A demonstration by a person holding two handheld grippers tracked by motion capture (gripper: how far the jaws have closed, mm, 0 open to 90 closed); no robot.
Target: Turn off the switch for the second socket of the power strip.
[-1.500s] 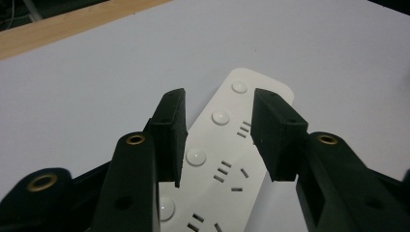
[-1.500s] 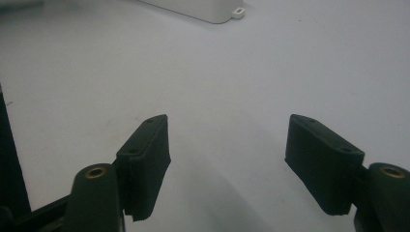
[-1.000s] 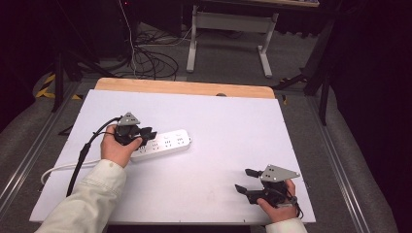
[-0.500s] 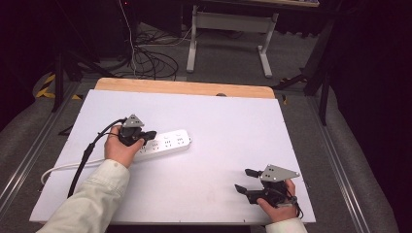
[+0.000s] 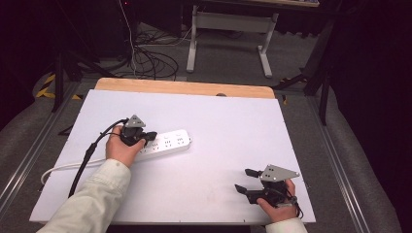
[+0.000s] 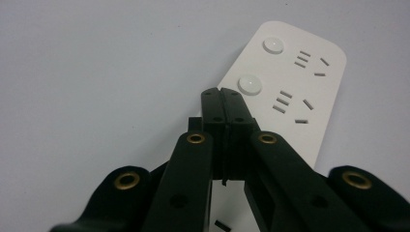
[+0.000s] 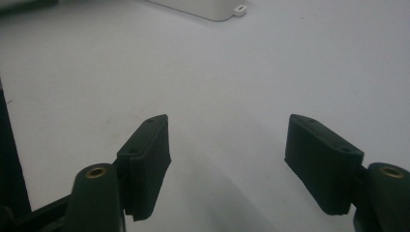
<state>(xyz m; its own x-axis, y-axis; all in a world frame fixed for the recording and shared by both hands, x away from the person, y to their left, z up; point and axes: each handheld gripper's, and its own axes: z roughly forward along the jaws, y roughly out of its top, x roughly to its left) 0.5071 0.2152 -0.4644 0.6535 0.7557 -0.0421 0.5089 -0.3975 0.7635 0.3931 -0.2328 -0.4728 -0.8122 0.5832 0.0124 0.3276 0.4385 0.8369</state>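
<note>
While the left hand-held gripper (image 5: 145,137) sits over the white power strip (image 5: 165,143) near the desk's (image 5: 223,116) left edge, jaws pressed together, the right hand-held gripper (image 5: 245,180) waits wide apart by the front right corner

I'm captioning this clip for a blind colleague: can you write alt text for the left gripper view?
The left gripper, its two black jaws shut flat against each other with nothing between them, points down over a white power strip, its tips beside a round button. The strip lies on a plain white table.

Power strip (image 5: 165,144) sole obstacle (left side); table (image 5: 233,126) open elsewhere.
</note>
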